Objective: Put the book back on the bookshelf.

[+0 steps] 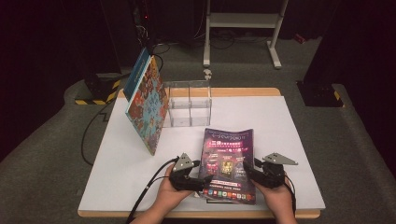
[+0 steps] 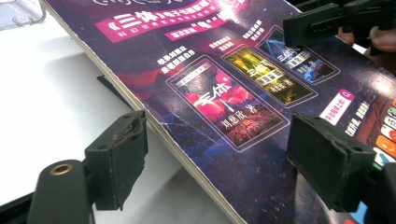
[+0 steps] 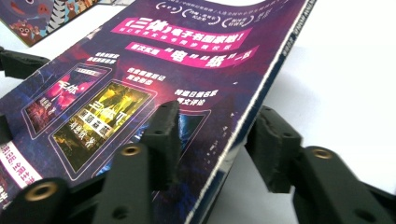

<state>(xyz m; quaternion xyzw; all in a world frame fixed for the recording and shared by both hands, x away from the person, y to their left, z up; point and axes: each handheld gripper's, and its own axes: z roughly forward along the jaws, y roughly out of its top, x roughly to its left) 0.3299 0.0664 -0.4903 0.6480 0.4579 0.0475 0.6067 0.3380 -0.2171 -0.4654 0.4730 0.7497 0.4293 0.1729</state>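
Purple book [image 1: 229,163] at the table's [image 1: 280,121] near edge. Left gripper [image 1: 204,173] released astride its left side, right gripper [image 1: 248,171] astride the right, not yet pinching. Could catch only the cover there, letting the pages sag and slip.

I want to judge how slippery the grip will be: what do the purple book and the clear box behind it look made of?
Purple book: paper pages, shown by the pale page edge, under a glossy printed cover, probably laminated, with glare on it. Clear box: see-through rigid plastic, likely acrylic, with divider walls.
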